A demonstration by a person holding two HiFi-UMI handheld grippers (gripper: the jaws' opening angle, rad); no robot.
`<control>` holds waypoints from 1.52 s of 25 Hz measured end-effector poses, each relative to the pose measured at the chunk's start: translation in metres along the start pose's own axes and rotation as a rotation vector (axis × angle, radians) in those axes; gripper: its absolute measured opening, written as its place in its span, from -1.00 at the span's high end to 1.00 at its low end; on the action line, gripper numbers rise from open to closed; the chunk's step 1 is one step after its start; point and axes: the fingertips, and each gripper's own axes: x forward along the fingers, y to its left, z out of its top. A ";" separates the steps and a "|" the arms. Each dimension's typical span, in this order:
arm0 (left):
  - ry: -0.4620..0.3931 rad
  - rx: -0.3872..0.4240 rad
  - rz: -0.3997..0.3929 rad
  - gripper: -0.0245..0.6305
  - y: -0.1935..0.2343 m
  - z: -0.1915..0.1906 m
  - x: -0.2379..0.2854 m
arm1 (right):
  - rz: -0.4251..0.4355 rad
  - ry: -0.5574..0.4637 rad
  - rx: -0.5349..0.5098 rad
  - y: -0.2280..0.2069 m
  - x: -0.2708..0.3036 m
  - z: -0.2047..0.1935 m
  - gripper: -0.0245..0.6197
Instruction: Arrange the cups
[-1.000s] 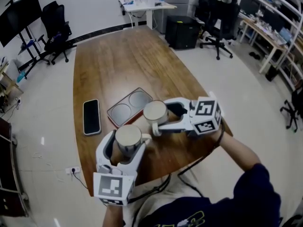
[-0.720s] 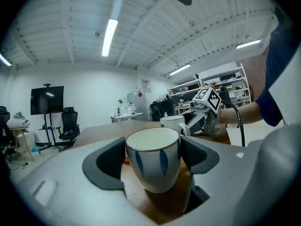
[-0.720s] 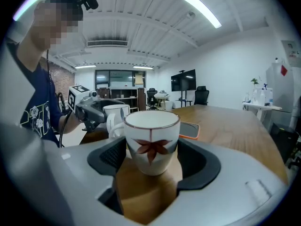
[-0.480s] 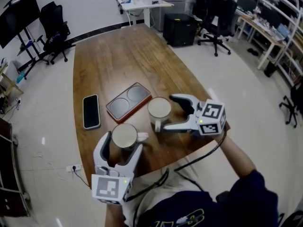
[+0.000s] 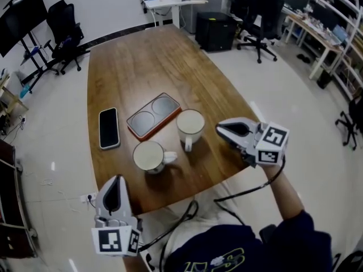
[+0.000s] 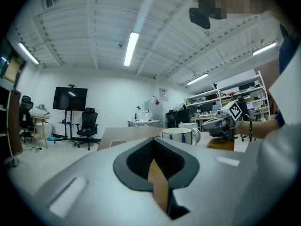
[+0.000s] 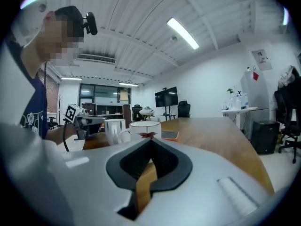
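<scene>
The grey left gripper and grey right gripper have just closed their jaws, both empty. Between them stand two white ceramic mugs, untouched. Beyond the mugs lie one orange-rimmed two-well tray and one black phone.

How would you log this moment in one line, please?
left gripper: jaws just closed, empty | right gripper: jaws just closed, empty | near cup, far cup: upright on table, by tray, unheld

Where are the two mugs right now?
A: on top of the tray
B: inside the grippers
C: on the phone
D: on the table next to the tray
D: the near mug and the far mug both stand on the wooden table, beside the tray, not on it.
</scene>
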 end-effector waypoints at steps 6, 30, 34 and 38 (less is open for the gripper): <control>0.225 0.078 -0.020 0.92 -0.001 -0.032 0.014 | 0.004 0.001 0.004 -0.001 0.002 -0.002 0.89; 0.140 -0.045 -0.232 0.92 -0.014 -0.018 0.027 | 0.040 -0.001 -0.015 0.005 0.002 -0.003 0.92; 0.117 -0.041 -0.211 0.92 -0.002 -0.016 0.032 | 0.193 -0.099 0.028 0.061 -0.004 0.015 0.92; 0.100 -0.035 -0.202 0.92 0.003 -0.014 0.031 | 0.296 -0.066 -0.100 0.146 0.019 0.046 -0.37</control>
